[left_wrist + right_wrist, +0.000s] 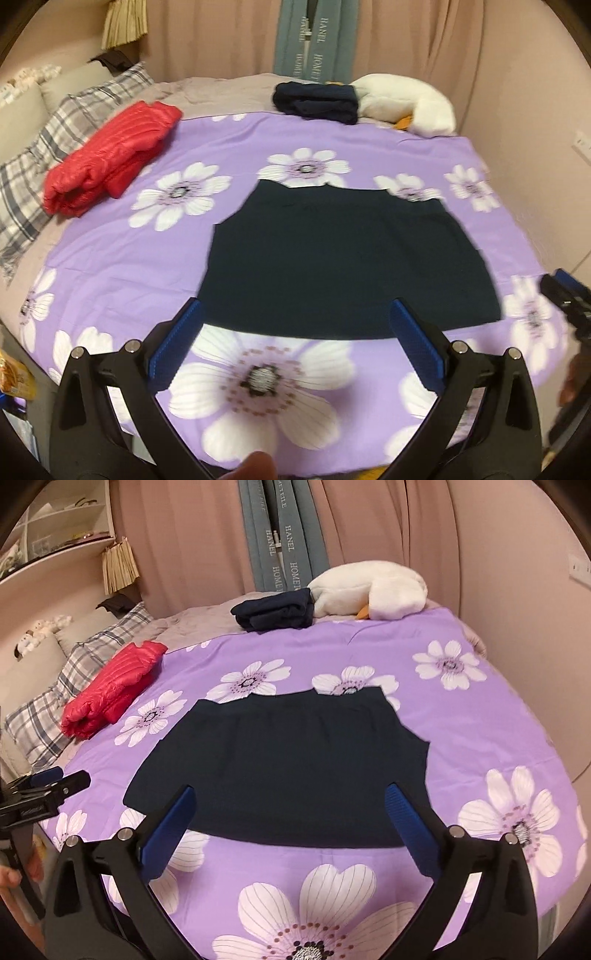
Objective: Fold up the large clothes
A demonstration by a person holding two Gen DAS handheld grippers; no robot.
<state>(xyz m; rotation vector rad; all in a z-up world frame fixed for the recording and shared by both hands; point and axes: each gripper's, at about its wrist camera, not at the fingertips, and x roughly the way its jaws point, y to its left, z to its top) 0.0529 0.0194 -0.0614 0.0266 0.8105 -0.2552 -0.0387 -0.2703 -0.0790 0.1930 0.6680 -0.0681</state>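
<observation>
Plaid pillows [33, 155] are seen at the far left of the bed, and just beside them a folded red puffer jacket [110, 151] is laid on the purple flowered bedspread [122, 251]. Toward the middle, a dark navy garment [343, 254] is spread flat on the bedspread, its straight lower edge nearest the cameras. Above that edge the left gripper [295, 314] is held with its blue-padded jaws spread wide, and nothing is caught between them. Behind the garment, a folded dark bundle [317, 99] is set near the curtain, touching a white plush goose [406, 103] to its right. Further right, the right gripper [288, 801] is likewise held wide apart and empty over the garment, no cloth being touched by either pair of pads.
</observation>
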